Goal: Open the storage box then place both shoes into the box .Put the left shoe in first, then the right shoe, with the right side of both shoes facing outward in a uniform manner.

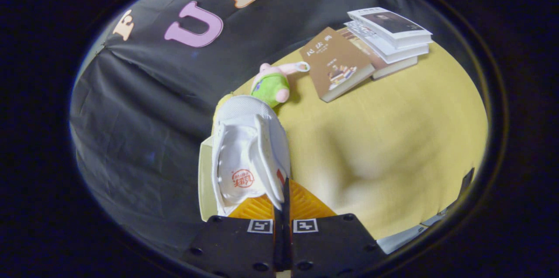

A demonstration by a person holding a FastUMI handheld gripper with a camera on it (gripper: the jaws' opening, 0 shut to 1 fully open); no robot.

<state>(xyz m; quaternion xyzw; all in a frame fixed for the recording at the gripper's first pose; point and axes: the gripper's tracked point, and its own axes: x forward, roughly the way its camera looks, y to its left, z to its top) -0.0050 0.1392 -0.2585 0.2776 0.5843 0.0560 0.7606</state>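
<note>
A white shoe (249, 147) hangs straight ahead of my gripper (281, 199), its toe pointing away and its opening with a red stamp on the insole turned toward me. Both fingers are pressed together on the shoe's side wall near the heel, so the gripper is shut on it. The shoe is lifted above the yellow table (393, 138), near the table's edge by the black cloth wall. A pale flat edge (204, 182) shows just under the shoe beside the fingers; I cannot tell whether it is the storage box.
A small plush toy (273, 84) in pink and green lies on the table just beyond the shoe's toe. A brown book (336, 64) lies further off, next to a stack of books (388, 36). A grey object (406, 236) sits at the table's near edge.
</note>
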